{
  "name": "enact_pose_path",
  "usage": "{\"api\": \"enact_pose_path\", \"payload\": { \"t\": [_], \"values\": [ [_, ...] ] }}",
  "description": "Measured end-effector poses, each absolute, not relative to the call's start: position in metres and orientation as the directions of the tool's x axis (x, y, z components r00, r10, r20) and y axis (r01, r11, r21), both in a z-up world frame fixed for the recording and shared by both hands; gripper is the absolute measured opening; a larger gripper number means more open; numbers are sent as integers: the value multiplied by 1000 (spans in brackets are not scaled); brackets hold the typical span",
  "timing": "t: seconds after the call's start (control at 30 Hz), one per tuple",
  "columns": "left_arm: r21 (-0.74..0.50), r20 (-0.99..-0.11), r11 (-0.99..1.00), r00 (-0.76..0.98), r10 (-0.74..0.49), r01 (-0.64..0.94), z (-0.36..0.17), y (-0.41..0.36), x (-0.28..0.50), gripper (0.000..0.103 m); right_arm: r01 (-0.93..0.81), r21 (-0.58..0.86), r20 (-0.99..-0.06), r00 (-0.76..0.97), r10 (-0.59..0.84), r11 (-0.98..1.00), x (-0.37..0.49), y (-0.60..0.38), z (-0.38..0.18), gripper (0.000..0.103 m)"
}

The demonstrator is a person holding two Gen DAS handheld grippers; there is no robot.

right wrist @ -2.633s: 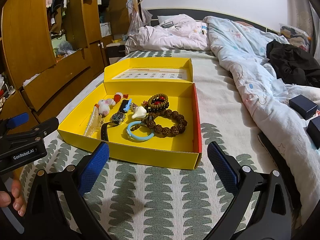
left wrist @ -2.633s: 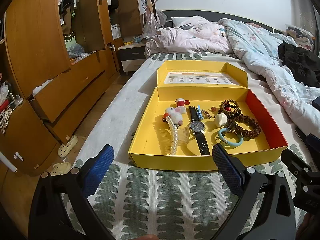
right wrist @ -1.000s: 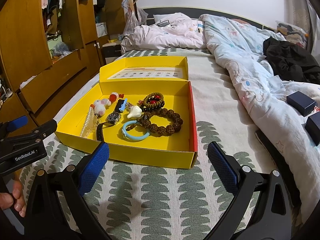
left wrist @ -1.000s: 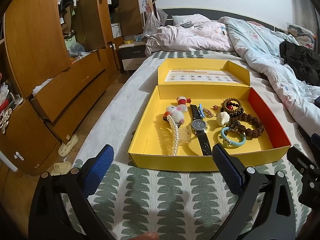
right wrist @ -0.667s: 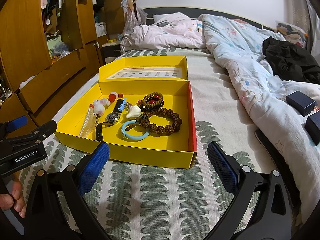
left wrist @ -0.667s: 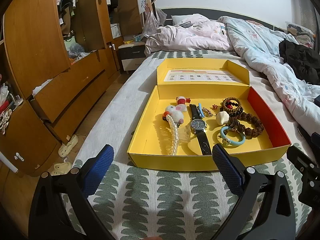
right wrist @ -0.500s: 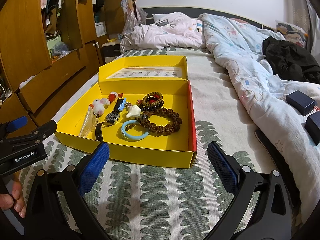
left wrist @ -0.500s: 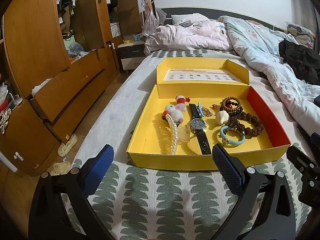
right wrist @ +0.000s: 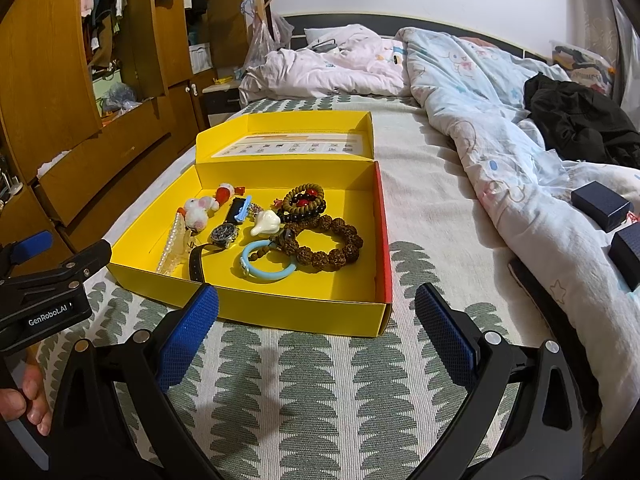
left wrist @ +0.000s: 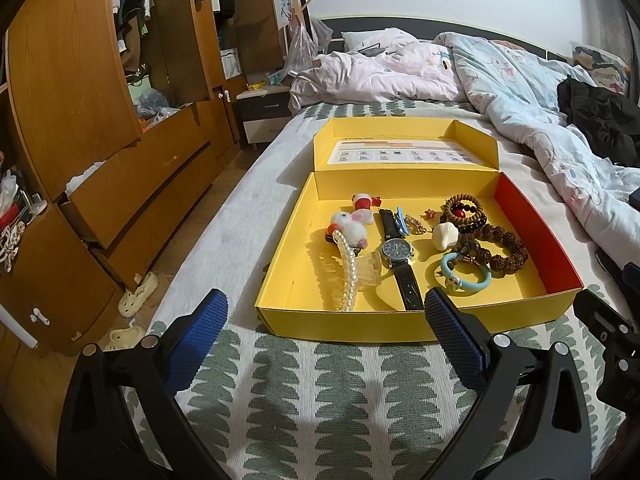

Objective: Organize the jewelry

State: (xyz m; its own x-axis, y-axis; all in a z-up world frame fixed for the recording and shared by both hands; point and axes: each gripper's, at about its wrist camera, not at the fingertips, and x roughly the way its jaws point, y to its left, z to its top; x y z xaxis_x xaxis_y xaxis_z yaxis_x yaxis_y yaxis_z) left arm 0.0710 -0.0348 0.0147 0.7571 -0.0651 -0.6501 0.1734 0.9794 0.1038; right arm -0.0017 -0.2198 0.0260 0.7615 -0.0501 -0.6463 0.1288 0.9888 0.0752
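Note:
An open yellow box [left wrist: 280,280] [right wrist: 248,300] lies on the bed with its lid folded back. In it lie a pearl hair clip [left wrist: 348,276] [right wrist: 170,250], a black wristwatch [left wrist: 397,251] [right wrist: 224,235], a plush bunny charm [left wrist: 354,225], a blue bangle [left wrist: 466,275] [right wrist: 266,266], a large brown bead bracelet [left wrist: 502,246] [right wrist: 332,240], a small dark bead bracelet [left wrist: 462,208] [right wrist: 306,198] and a white charm [left wrist: 446,235] [right wrist: 266,222]. My left gripper [left wrist: 326,336] is open and empty in front of the box. My right gripper [right wrist: 316,320] is open and empty at its near right corner.
The bed cover [left wrist: 320,392] has a green leaf pattern. A rumpled duvet [right wrist: 492,128] and black clothing [right wrist: 580,124] lie to the right, with two dark blue small boxes [right wrist: 602,204]. A wooden wardrobe with open drawers [left wrist: 120,184] stands left. Slippers [left wrist: 138,300] lie on the floor.
Both grippers have barely moved; the box sits slightly nearer in the right wrist view. Nothing was taken hold of or let go.

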Motion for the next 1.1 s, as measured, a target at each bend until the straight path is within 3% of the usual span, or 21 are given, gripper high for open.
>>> {"api": "enact_pose_path", "payload": {
  "t": [1.1],
  "values": [
    [99, -649, 977, 757, -79, 187, 16, -32, 71, 97, 128, 73, -647, 760, -51, 989, -2, -221, 26, 99]
  ]
}}
